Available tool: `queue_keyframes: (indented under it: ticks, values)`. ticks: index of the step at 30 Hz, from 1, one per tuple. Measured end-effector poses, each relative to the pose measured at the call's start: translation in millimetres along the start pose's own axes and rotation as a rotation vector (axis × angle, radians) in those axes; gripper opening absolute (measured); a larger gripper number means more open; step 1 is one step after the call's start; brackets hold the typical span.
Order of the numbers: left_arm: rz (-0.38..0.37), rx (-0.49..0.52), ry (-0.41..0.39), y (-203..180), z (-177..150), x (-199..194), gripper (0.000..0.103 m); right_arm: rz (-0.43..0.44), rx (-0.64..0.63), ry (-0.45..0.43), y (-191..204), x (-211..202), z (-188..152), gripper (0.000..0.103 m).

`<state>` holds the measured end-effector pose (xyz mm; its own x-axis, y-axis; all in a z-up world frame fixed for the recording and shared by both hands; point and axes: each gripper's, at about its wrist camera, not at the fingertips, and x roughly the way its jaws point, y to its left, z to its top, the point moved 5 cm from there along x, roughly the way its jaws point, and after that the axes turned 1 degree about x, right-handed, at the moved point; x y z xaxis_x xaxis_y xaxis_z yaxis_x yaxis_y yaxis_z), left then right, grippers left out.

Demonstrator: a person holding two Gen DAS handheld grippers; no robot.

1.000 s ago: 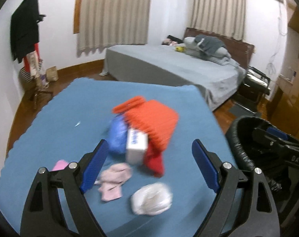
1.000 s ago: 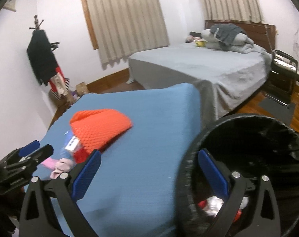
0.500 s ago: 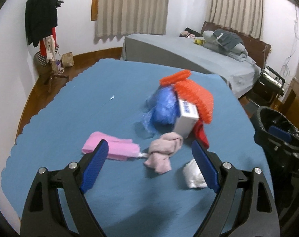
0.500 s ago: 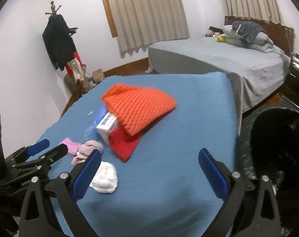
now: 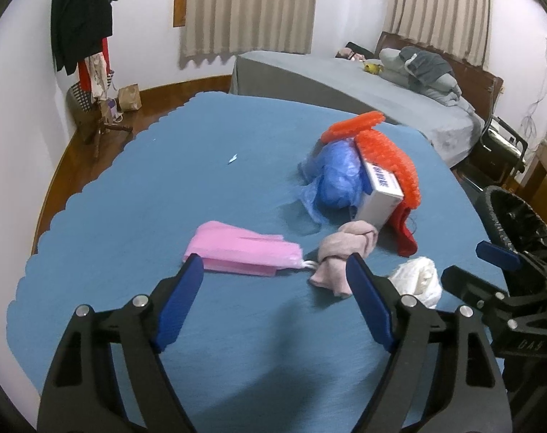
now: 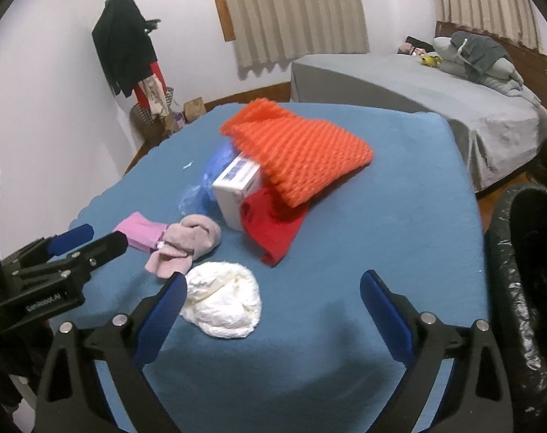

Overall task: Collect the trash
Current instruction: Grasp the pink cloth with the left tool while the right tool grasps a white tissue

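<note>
Hovering over the near edge of the blue desk (image 6: 399, 216), both tools gape empty, left tool (image 5: 275, 301) having just narrowed slightly, with the white wad (image 6: 224, 305) just ahead of the right tool (image 6: 273, 312), nearer it.
</note>
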<state>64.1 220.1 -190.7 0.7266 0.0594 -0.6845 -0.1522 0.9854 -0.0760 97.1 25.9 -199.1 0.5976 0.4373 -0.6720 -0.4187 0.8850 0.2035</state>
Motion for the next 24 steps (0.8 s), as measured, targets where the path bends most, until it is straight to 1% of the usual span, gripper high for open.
queue_keyframes:
  ticks: [4,6,9,11,12,14,15,16,19,24]
  values:
    - [0.003,-0.01,0.004,10,-1,3,0.078,-0.014,-0.029,0.016,9,8,-6,0.093]
    - [0.003,-0.015,0.005,15,-3,4,0.078,-0.008,-0.041,0.029,14,12,-9,0.092]
    - [0.005,-0.023,0.005,20,-3,4,0.078,0.002,-0.051,0.052,19,18,-13,0.085]
    - [0.005,-0.027,0.006,22,-3,5,0.078,0.023,-0.053,0.078,22,23,-16,0.072]
    - [0.004,-0.028,0.007,23,-3,6,0.078,0.035,-0.052,0.088,23,25,-17,0.068]
    - [0.003,-0.032,0.008,23,-3,7,0.078,0.08,-0.053,0.115,27,29,-20,0.05]
    - [0.003,-0.033,0.009,22,-3,7,0.078,0.101,-0.053,0.117,28,28,-20,0.045]
    - [0.002,-0.031,0.008,21,-3,7,0.078,0.119,-0.054,0.119,28,28,-19,0.036]
    - [-0.006,-0.024,0.01,17,-1,9,0.078,0.137,-0.05,0.114,26,25,-16,0.033]
    - [-0.034,-0.01,0.01,4,4,13,0.075,0.125,-0.031,0.093,14,17,-7,0.032]
